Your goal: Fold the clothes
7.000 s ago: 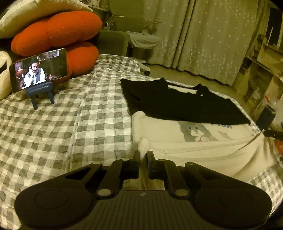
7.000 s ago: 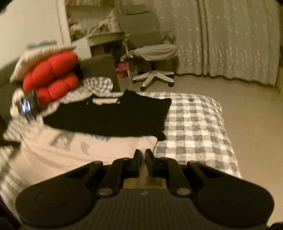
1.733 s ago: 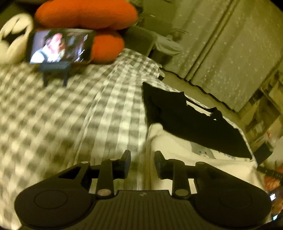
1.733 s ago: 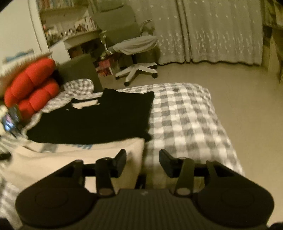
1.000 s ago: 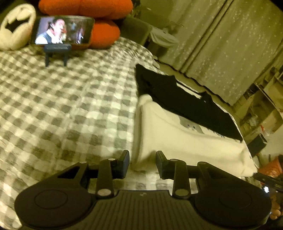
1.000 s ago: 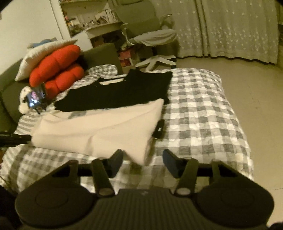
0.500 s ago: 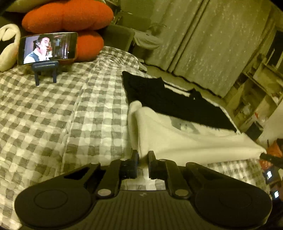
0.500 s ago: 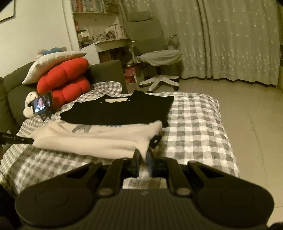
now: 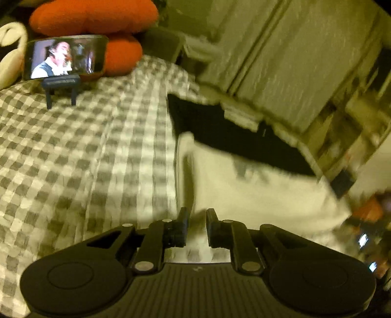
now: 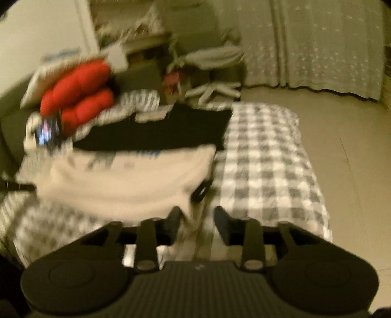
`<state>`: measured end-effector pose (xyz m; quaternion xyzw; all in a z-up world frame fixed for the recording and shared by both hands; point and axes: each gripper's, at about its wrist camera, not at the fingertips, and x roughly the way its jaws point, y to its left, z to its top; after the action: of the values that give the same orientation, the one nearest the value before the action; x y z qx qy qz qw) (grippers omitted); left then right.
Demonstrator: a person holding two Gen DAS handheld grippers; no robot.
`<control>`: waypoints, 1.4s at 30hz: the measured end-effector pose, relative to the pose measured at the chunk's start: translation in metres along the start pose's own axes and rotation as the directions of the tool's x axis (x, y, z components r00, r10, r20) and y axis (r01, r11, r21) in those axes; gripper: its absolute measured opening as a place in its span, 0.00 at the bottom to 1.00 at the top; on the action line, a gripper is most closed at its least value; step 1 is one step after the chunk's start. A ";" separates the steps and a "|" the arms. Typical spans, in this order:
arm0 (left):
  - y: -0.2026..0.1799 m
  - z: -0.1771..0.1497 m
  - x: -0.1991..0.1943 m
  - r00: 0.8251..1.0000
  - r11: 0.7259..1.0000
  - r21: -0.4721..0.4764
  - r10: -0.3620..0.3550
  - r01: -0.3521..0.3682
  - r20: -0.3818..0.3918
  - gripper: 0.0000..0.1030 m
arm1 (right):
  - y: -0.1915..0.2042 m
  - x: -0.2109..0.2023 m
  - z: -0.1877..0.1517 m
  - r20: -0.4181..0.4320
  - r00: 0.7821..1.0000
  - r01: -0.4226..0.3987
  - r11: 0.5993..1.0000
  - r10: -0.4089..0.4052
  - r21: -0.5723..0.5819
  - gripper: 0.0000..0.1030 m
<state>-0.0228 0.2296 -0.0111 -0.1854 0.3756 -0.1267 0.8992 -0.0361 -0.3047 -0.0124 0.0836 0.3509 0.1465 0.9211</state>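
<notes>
In the left wrist view, a phone (image 9: 66, 56) on a small dark stand (image 9: 61, 84) plays a video at the upper left of the frame, propped in front of orange cushions (image 9: 97, 22). A grey-and-white checked bedspread (image 9: 73, 146) fills the left half and centre. Right of centre, a cream sweatshirt (image 9: 256, 190) lies on the bedspread, folded over on itself, with a black garment (image 9: 220, 132) spread flat just beyond it and overlapping its far edge. At the bottom centre, the left gripper (image 9: 194, 220) points at the near left corner of the sweatshirt; its jaws stand a narrow gap apart, with pale cloth showing between them, though blur leaves it unclear whether they touch it. Curtains (image 9: 281, 61) hang at the upper right, heavily blurred.

In the right wrist view, red cushions (image 10: 78, 90) and the lit phone (image 10: 46, 130) sit at the upper left. The sweatshirt (image 10: 127, 183) stretches across the left and centre of the frame, the black garment (image 10: 171, 129) behind it. A small dark object (image 10: 201, 190) lies at the sweatshirt's right edge. The right gripper (image 10: 197, 220), at the bottom centre, has its jaws spread moderately wide around the sweatshirt's near right corner, not pinching it. A swivel chair (image 10: 215, 71) stands behind the bed, and patterned curtains (image 10: 317, 44) cover the upper right.
</notes>
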 end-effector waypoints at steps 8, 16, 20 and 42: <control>-0.017 0.034 0.041 0.998 0.998 0.043 0.050 -0.048 -0.034 0.23 | -0.016 0.044 0.044 -0.075 0.997 0.009 0.999 -0.006 0.038 0.36; -0.028 0.040 0.074 0.989 0.983 0.119 0.146 -0.141 -0.035 0.08 | 0.000 0.088 0.053 -0.141 0.989 0.041 0.998 -0.048 -0.052 0.11; -0.021 0.034 0.042 0.996 0.994 0.087 0.057 -0.062 0.063 0.08 | 0.005 0.062 0.050 -0.025 0.999 0.026 0.997 -0.028 -0.072 0.10; -0.012 0.043 0.074 0.988 0.990 0.008 0.141 -0.141 0.058 0.12 | 0.007 0.104 0.051 -0.077 0.987 0.128 0.985 -0.138 -0.117 0.13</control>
<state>0.0579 0.2021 -0.0248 -0.1564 0.3613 -0.0597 0.9173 0.0701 -0.2666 -0.0375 0.0022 0.3858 0.1075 0.9163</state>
